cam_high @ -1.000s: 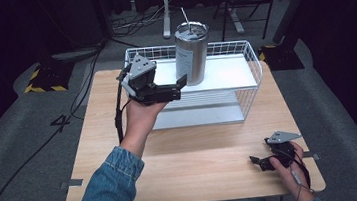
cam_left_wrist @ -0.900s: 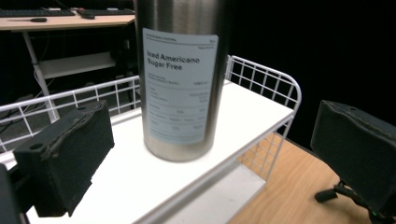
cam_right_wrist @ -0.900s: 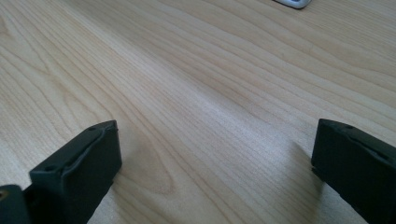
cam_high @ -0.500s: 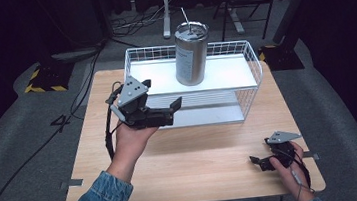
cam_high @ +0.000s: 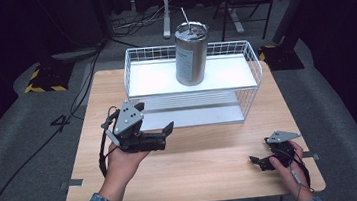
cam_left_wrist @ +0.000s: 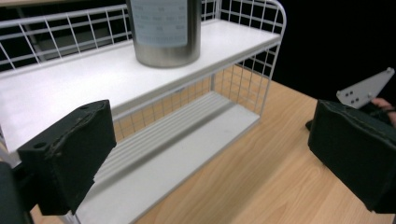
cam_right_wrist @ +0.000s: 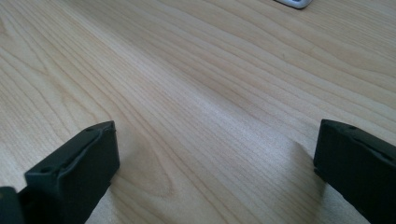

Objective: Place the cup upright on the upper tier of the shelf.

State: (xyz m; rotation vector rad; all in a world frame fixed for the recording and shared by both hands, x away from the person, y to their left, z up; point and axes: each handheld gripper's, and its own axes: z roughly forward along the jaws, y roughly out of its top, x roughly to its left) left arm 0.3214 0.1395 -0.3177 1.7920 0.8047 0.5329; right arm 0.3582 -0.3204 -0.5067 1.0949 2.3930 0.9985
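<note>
The room is dark, with grey floor, black cables and a yellow-black striped plate behind the tabletop (cam_high: 207,153), which is of light wood. On the far half of the tabletop stands a white wire rack (cam_high: 252,80) with two levels. The tumbler (cam_high: 190,54), a steel cup with a straw in its lid, stands upright on the upper shelf of the rack, near the middle and a little toward the left side. In the left gripper view the tumbler (cam_left_wrist: 164,32) shows at the top, resting on the white shelf, and the lower shelf of the rack (cam_left_wrist: 187,135) is bare under it.

The left claw (cam_high: 164,133) is in front of the rack, near its left front corner and well apart from the tumbler. It points to the right, along the front of the rack. Its jaws are spread wide with nothing between them, as the left gripper view makes clear (cam_left_wrist: 210,168). The left hand (cam_high: 122,159) holds it from below.

The right claw (cam_high: 257,161) lies low at the tabletop, far from the rack, near the right front corner. In the right gripper view its jaws are also spread (cam_right_wrist: 215,172), with only bare wood between them.
</note>
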